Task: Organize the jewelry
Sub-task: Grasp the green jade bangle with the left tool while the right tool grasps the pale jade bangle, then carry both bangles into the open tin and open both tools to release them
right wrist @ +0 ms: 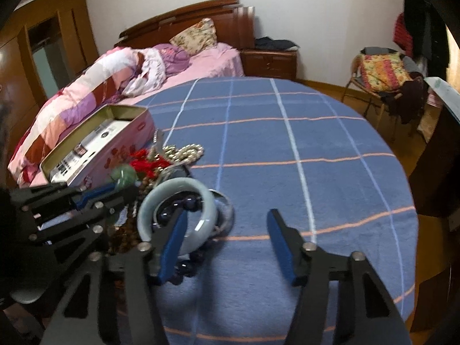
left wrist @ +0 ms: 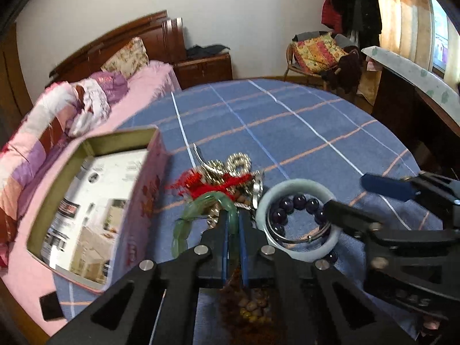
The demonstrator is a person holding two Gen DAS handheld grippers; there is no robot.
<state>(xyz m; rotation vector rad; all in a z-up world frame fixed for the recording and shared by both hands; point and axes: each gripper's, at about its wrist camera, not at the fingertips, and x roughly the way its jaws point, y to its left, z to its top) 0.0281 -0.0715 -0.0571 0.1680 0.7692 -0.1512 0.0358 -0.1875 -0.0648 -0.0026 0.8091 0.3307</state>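
Nearest the left wrist lens, the left hand-held gripper (left wrist: 233,224) is clamped on a green bangle (left wrist: 201,210), just right of the open tin (left wrist: 95,201); only this view shows brown beads (left wrist: 253,304) beneath it; the right view shows the right hand-held gripper (right wrist: 227,230) spread wide, one finger (right wrist: 172,247) inside the pale bangle (right wrist: 178,218) on the counter (right wrist: 316,143).

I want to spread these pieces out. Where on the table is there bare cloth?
The blue checked tablecloth is bare right of the pale jade bangle and toward the far edge. It is crowded between the pink tin box and that bangle.
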